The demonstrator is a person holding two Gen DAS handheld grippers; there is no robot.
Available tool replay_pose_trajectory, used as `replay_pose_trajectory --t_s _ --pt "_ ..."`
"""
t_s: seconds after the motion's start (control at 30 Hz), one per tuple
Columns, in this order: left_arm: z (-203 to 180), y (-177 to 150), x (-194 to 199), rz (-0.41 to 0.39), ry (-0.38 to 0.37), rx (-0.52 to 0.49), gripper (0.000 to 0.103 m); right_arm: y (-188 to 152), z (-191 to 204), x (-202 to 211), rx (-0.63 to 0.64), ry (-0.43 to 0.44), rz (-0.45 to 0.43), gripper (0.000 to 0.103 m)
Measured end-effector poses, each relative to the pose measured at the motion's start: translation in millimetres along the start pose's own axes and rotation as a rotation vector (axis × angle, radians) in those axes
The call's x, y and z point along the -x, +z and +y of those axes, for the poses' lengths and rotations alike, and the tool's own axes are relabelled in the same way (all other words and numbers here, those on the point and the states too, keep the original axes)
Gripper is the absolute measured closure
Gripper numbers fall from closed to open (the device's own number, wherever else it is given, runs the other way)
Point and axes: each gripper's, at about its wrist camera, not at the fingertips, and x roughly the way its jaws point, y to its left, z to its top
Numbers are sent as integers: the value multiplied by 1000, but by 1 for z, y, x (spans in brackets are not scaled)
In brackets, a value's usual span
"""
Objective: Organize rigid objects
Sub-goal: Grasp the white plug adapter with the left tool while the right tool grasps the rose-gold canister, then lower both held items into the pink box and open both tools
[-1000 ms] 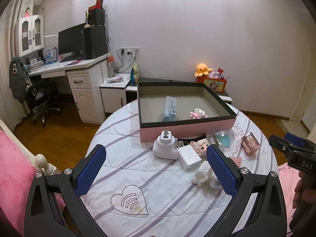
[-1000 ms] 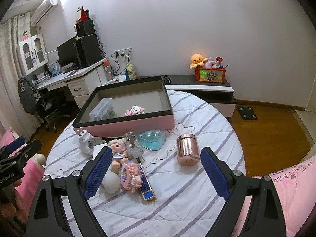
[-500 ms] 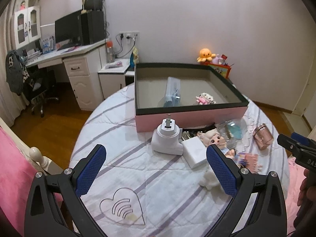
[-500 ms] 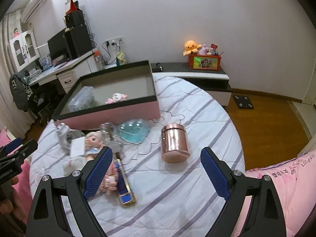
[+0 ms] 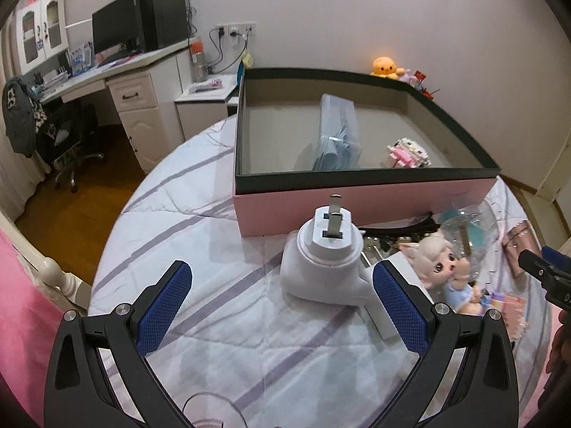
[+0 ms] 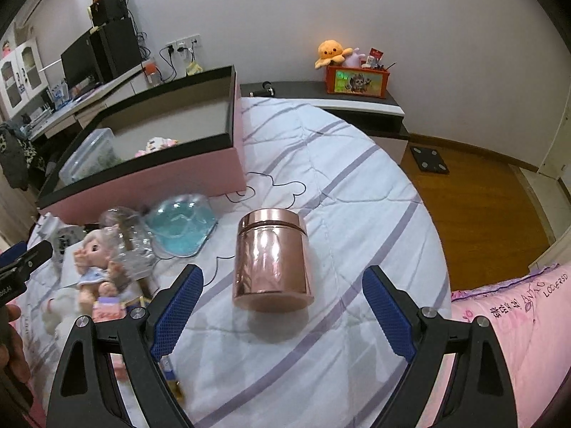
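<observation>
A white plug adapter [image 5: 326,260] with metal prongs stands on the striped bedcover just ahead of my open left gripper [image 5: 282,305], between its blue pads. A rose-gold metal jar [image 6: 273,258] stands upright just ahead of my open right gripper [image 6: 283,308]. The pink box [image 5: 364,199] with a dark rim holds a clear packet [image 5: 337,132] and a small pink block toy [image 5: 408,153]. A doll [image 5: 446,271], a clear dome [image 6: 126,239] and a teal clear heart case [image 6: 183,224] lie between adapter and jar.
A white charger block [image 5: 383,317] lies against the adapter's right side. A thin black cord [image 6: 271,189] loops on the cover behind the jar. A pink quilt [image 6: 517,321] is at right. Desk, chair and wooden floor lie beyond the bed's left edge.
Both grippers have moved forward and down. The adapter now sits just ahead of the left pads and the jar just ahead of the right pads. Both stay open.
</observation>
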Motion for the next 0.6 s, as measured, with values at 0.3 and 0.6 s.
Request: replay_pose_trajectory --t_s 0.3,0.6 --pt "1 6 -27 38 -54 36 15 1 0 -25 8 1 37 23" --pt "-2 3 -21 43 -101 23 55 -3 -1 -15 21 38 13 56"
